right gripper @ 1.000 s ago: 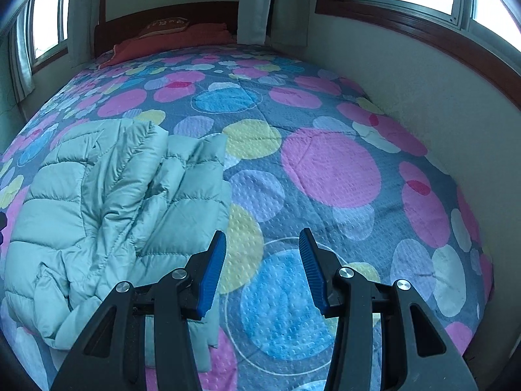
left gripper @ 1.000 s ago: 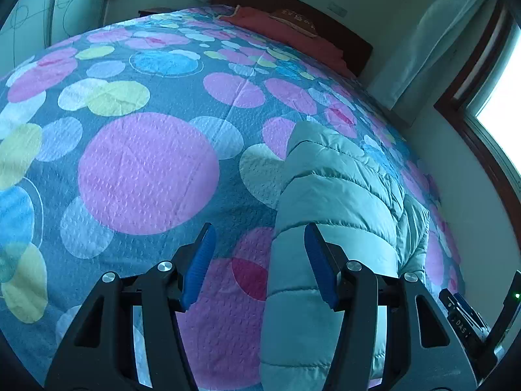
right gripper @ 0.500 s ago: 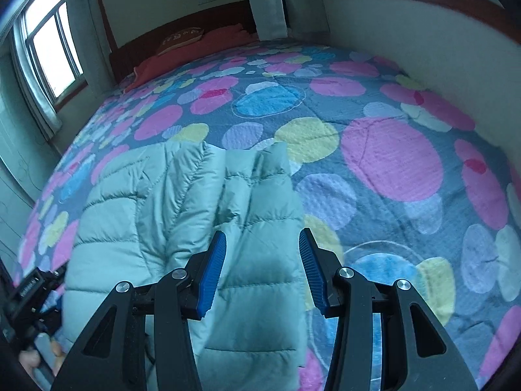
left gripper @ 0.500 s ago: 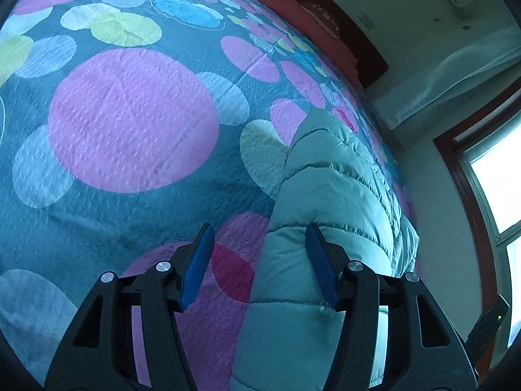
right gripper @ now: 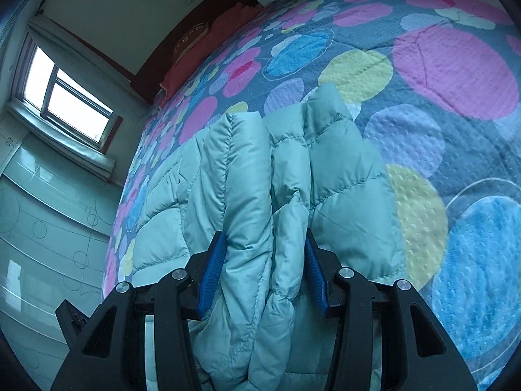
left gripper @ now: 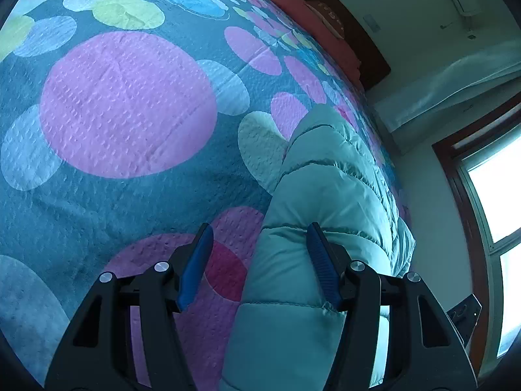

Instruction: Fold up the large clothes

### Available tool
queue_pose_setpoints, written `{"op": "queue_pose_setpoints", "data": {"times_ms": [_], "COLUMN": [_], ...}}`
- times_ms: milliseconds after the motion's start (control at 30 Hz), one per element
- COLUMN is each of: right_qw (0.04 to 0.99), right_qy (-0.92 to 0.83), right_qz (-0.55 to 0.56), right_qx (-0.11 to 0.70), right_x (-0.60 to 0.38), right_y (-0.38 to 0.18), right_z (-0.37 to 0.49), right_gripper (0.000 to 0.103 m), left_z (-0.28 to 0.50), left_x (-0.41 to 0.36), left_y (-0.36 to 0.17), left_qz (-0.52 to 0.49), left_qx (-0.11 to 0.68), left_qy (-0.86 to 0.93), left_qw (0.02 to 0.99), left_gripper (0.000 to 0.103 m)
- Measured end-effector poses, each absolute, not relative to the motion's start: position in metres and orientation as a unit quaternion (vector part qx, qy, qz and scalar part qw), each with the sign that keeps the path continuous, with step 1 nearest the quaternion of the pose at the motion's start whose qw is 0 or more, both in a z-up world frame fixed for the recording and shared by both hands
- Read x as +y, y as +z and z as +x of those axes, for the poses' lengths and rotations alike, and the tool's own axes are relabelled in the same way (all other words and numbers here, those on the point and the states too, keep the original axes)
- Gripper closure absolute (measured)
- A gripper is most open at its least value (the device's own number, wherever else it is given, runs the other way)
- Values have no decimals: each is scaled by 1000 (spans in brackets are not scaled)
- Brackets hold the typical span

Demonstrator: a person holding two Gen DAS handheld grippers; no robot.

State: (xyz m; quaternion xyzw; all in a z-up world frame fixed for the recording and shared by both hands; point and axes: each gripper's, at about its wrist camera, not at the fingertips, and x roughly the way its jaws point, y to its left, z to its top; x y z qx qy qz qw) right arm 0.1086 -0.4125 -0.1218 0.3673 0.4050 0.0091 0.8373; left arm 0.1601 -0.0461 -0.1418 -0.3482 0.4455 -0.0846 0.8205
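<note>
spread across the bed is a quilt (left gripper: 127, 104) printed with pink, blue, yellow and pale circles, its dimpled fabric filling most of both wrist views. a red pillow (right gripper: 208, 49) is seen at the far end against a dark wooden headboard (left gripper: 355, 32), and a window (right gripper: 68, 97) is set in the wall beyond the bed's side. a pale curtain (left gripper: 449, 84) hangs near another bright window in the left wrist view.

a pale green padded jacket (right gripper: 260, 176) is laid on the quilt, bunched lengthwise into thick stitched folds. in the right wrist view its collar end points towards the pillow, and its near end is gathered between the blue pads of the right gripper (right gripper: 262, 273). those jaws have just been closing, and the puffy folds are pinched between them, both pads pressed into the fabric.

in the left wrist view the jacket (left gripper: 329, 195) is seen as a long rounded roll running away from the camera. the left gripper (left gripper: 259, 264) is held with its jaws spread: one pad (left gripper: 320, 260) is set against the side of the jacket's edge, while the other pad (left gripper: 195, 264) is poised over bare quilt, clear of the fabric. a pink and red circle of the quilt shows in the gap between them, beside the jacket's edge.
</note>
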Motion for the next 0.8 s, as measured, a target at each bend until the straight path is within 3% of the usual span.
{"op": "queue_pose_setpoints", "data": {"times_ms": [67, 100, 267, 567, 733, 800], "right_qw": [841, 847, 869, 815, 810, 814], "right_qy": [24, 24, 3, 1, 15, 27], "right_qz": [364, 358, 330, 418, 424, 421], "right_qx": [400, 392, 369, 400, 405, 399], "right_x": [-410, -409, -428, -474, -474, -468], "right_y": [-120, -114, -92, -152, -136, -126], "right_z": [109, 107, 92, 83, 70, 58], "right_gripper": [90, 93, 94, 93, 80, 54], "left_z": [161, 161, 157, 162, 157, 149], "left_x": [-48, -50, -69, -106, -94, -91], "left_y": [-136, -131, -114, -144, -135, -129], "left_qz": [-339, -335, -316, -290, -311, -311], "left_qx": [445, 442, 431, 477, 474, 468], "left_qy": [-89, -95, -134, -141, -152, -159], "left_qw": [824, 827, 834, 817, 810, 812], "left_gripper": [44, 44, 43, 37, 38, 38]}}
